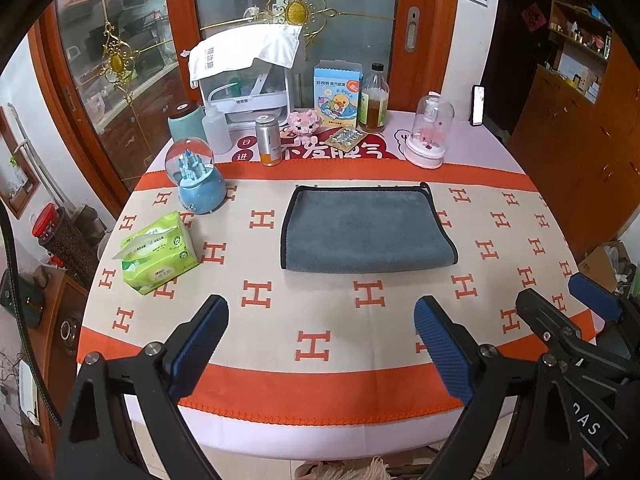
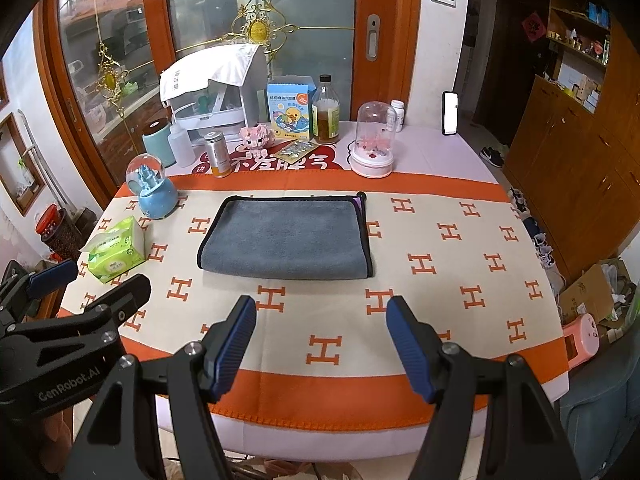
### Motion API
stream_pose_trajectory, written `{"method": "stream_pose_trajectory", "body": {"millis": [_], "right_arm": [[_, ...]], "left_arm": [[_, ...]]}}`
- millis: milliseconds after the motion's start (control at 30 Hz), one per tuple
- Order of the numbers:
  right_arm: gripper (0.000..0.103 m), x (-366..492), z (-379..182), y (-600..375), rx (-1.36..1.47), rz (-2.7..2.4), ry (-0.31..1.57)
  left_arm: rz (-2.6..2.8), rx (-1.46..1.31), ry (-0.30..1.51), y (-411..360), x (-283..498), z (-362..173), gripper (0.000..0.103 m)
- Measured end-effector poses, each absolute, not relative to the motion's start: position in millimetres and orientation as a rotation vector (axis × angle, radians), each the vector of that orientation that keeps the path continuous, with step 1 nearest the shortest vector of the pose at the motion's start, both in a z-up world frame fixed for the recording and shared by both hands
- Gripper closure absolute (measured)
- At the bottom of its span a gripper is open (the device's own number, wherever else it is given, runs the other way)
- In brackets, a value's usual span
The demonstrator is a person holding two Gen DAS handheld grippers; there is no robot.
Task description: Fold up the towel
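Note:
A grey towel (image 1: 366,230) with black edging lies folded in a flat rectangle on the orange-and-cream cloth in the middle of the table; it also shows in the right wrist view (image 2: 286,236). My left gripper (image 1: 320,316) is open and empty, held above the table's near edge, short of the towel. My right gripper (image 2: 322,316) is open and empty too, at the near edge, to the right of the left one. The right gripper shows at the right edge of the left wrist view (image 1: 568,300), and the left gripper at the left edge of the right wrist view (image 2: 88,280).
A green tissue pack (image 1: 158,254) and a blue snow globe (image 1: 198,182) stand left of the towel. Bottles, a duck box (image 1: 336,98), a glass dome (image 1: 428,132) and a white container line the back. A phone (image 1: 478,105) leans at the back right.

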State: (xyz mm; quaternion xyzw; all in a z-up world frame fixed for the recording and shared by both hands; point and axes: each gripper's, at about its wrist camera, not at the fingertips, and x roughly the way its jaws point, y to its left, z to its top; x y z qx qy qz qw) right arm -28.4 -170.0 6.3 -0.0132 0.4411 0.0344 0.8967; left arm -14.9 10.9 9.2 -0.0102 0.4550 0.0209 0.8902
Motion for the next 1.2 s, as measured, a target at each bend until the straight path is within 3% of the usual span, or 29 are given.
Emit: {"method": "stream_pose_trajectory", "body": {"millis": [1200], "right_arm": [[0.035,-28,1,-169,-0.031,0.074,0.927]], "left_arm": [[0.037,-0.012,0.963,14,-19,-1,0.009]]}}
